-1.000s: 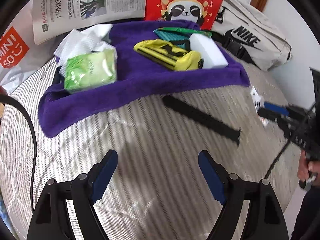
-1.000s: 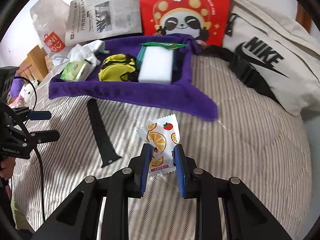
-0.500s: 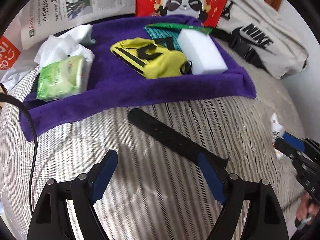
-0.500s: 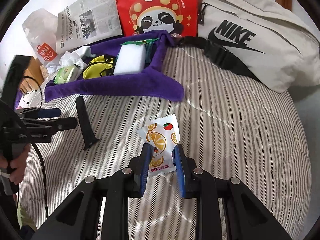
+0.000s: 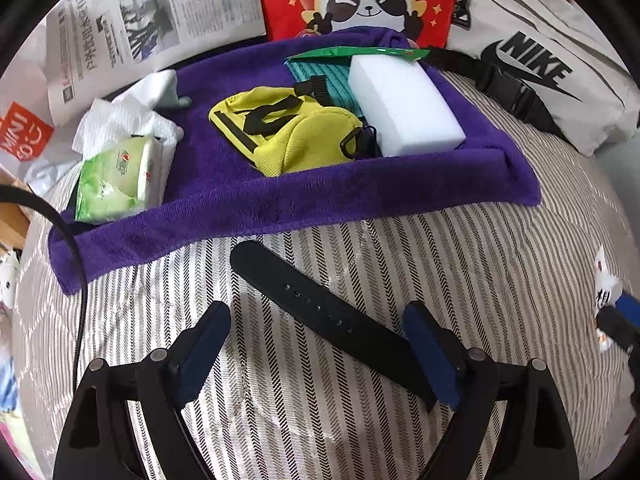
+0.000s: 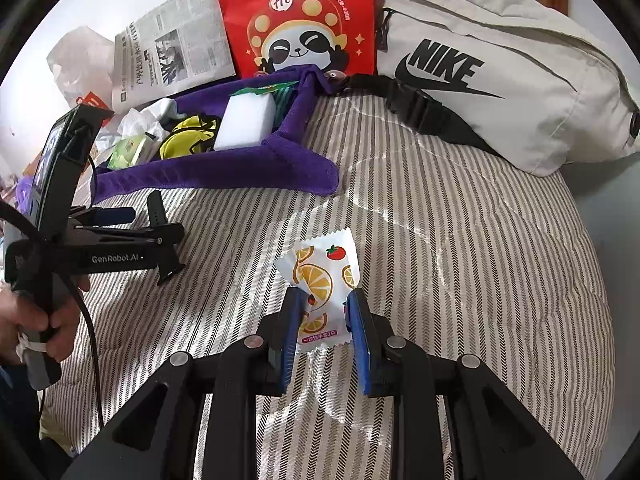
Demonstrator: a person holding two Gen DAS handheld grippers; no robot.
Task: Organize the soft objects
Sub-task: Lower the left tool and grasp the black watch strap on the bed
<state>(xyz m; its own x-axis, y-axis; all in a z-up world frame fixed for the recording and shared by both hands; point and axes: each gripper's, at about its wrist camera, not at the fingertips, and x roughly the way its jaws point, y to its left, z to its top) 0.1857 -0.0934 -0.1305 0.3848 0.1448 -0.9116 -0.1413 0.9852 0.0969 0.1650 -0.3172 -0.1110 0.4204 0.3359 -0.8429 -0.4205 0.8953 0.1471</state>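
Far left of the purple towel (image 5: 280,204), spread on the bed (image 5: 440,264), sit crumpled tissue (image 5: 120,120) and a green wipes pack (image 5: 116,180); next a yellow pouch (image 5: 288,132), then a white sponge block (image 5: 404,108) w/ a teal cloth (image 5: 320,80) behind it.

In front of the towel lies the black strap (image 5: 320,312), diagonal on the striped cover. A sec ago it lay well ahead of the left tongs (image 5: 316,344); now its near end runs between the blue pads, the right pad (image 5: 428,348) overlapping its tail. Those tongs are released and opening wider, not pressing on the strap. Probably lined up for a pickup; a squeeze comes next.

Further right, the right tongs (image 6: 324,324) stay clenched on the fruit-print sachet (image 6: 320,280), same grip as before, held above the cover near the towel's corner. Likely both items go onto the towel w/ the rest.
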